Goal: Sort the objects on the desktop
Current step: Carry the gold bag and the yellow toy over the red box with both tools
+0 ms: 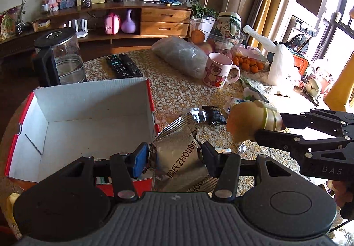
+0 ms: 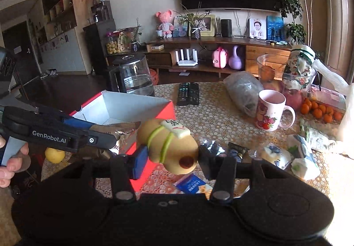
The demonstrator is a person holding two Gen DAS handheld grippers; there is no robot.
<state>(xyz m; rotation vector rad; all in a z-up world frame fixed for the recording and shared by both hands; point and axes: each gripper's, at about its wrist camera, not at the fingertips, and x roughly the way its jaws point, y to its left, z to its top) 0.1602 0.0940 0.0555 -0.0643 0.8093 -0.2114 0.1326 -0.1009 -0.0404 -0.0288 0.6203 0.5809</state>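
At the left the shoebox [image 1: 93, 117] sits open on the tabletop [image 1: 177, 91], its white inside bare, and looks to be the bin for the sorting. Just right of it the left gripper [image 1: 171, 158] is clamped on a crumpled silver snack bag [image 1: 179, 153], pinched between its blue pad and black pad and held up beside the box's near corner, probably so it can be dropped in. Further right the right gripper [image 2: 169, 155] is closed on a tan squishy toy [image 2: 170, 144] with green bands, squeezed at its sides and lifted clear of the tabletop, close to the box's red wall. Beyond it, loose wrappers [image 2: 274, 155] lie scattered near a pink bear mug [image 2: 271, 110], apparently waiting their turn, well apart from both grippers.
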